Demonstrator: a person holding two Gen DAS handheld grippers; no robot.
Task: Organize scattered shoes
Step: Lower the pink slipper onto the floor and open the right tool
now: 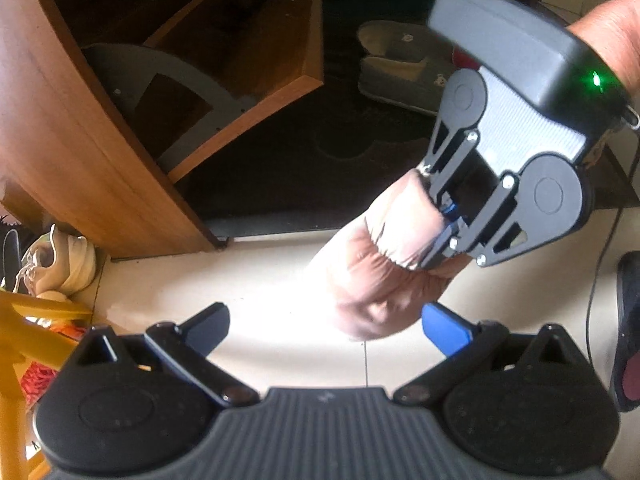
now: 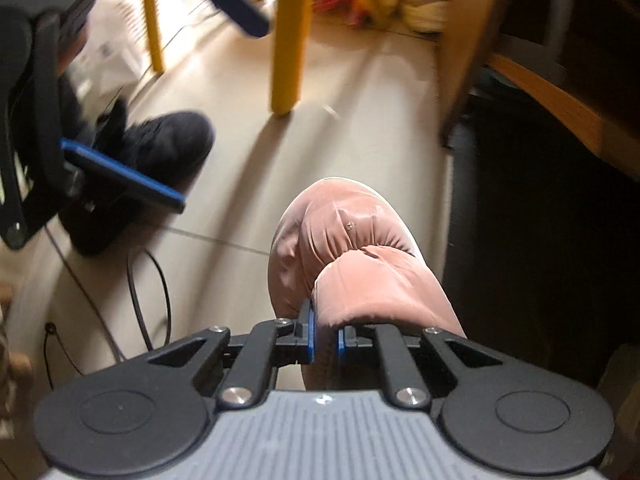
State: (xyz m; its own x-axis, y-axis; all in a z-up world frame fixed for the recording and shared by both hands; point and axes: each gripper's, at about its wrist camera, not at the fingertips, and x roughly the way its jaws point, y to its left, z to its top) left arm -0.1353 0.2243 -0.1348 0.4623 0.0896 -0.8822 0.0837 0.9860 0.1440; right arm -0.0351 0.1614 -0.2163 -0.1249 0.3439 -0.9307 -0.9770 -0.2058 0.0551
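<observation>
**Floor and what sits on it**

Below me is a pale tiled floor (image 1: 256, 276). A dark mat (image 1: 304, 168) covers it in front of my wooden shoe cabinet (image 1: 72, 152), and a pair of grey slippers (image 1: 404, 68) lies on that mat. A cream sneaker (image 1: 64, 260) rests beside the cabinet's base. Yellow stool legs (image 2: 286, 40) stand on the tiles, near a black shoe (image 2: 160, 152) and a black cable (image 2: 152, 300).

Pink slipper (image 2: 352, 248) heel hidden behind claw, black shoe (image 1: 628, 332) cropped
</observation>
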